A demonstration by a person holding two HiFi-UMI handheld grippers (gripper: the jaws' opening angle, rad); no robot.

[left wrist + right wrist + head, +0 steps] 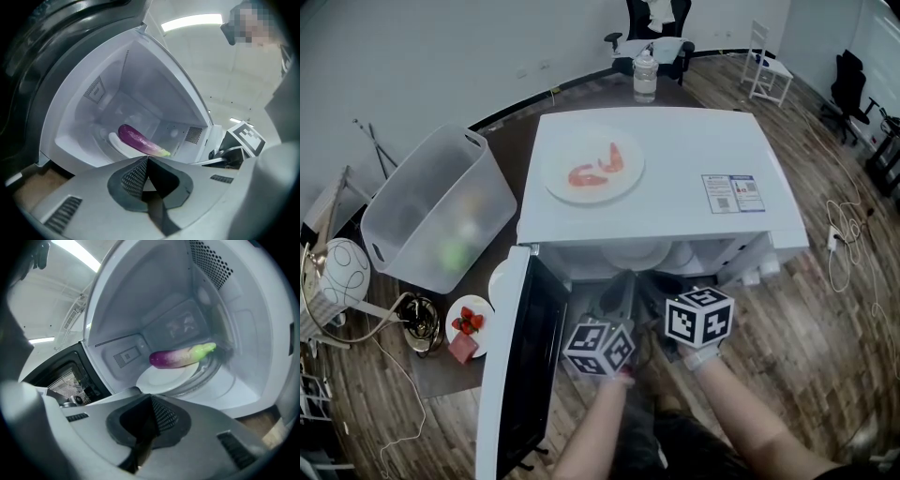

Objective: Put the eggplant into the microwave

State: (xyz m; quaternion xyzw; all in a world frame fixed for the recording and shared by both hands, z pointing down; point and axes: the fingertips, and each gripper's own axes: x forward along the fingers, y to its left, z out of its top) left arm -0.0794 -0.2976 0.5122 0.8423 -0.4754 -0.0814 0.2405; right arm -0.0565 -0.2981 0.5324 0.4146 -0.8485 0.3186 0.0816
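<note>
Head view: microwave (675, 150) door (520, 375) stood open, with both grippers at the cavity mouth. Left gripper (147, 161) and right gripper (150, 399) had jaws closed together, holding nothing. Eggplant (139, 140) lay on the plate (161, 379) inside, clear of both.

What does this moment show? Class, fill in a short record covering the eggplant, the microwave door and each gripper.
eggplant: lying on the white plate inside the microwave
door: open, swung to the left in the head view
left gripper: jaws together, nothing held
right gripper: jaws together, nothing held
</note>
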